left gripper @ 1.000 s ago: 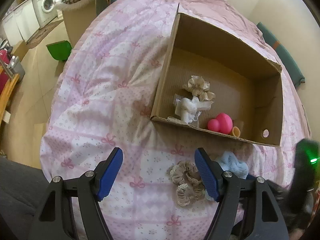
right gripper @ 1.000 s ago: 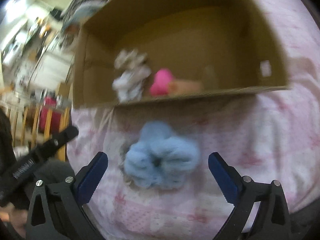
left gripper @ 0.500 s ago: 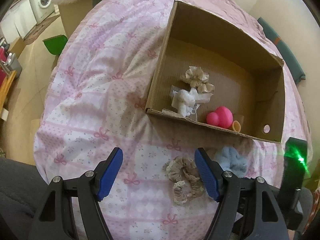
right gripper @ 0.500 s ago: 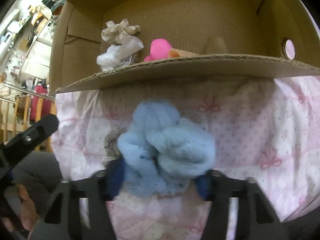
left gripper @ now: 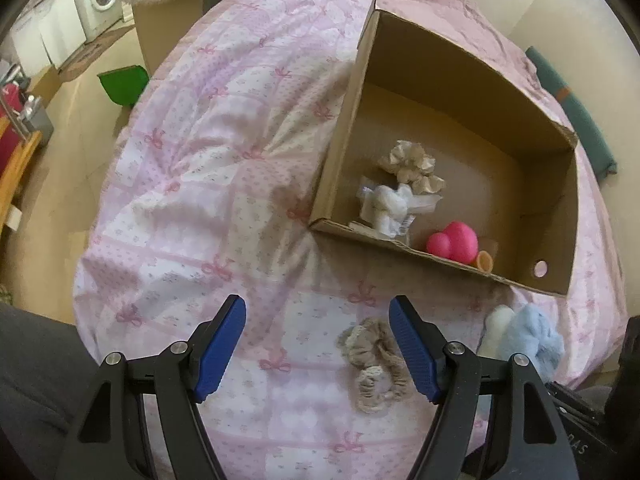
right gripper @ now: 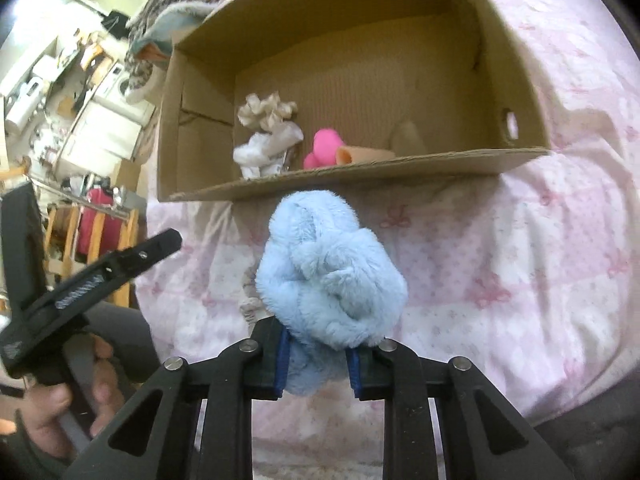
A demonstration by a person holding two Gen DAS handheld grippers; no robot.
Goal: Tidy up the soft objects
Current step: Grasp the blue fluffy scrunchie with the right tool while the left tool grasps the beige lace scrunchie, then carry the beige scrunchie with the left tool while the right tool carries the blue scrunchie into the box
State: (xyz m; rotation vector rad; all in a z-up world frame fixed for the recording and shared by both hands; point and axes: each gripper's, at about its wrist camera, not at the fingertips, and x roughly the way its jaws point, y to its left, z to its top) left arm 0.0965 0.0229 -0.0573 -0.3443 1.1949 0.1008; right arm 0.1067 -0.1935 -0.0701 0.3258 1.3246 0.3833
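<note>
Behind the right gripper (right gripper: pixel 316 364), just closed on the blue scrunchie (right gripper: pixel 328 276), a beige scrunchie (right gripper: pixel 250 304) hides.

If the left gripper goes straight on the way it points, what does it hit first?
Probably the pink bedspread: the left gripper stands open with only fabric between its fingers. The beige scrunchie lies beside its right finger, likely just off that line; depth is unclear.

Two wrist cameras look steeply down at one bed

The left wrist view sits higher, over the pink quilt (left gripper: pixel 192 184), facing the cardboard box (left gripper: pixel 340 152) from its near left corner. The right wrist view is closer and lower, facing the box's front wall (right gripper: pixel 360 172). Both views share the box and quilt.
</note>
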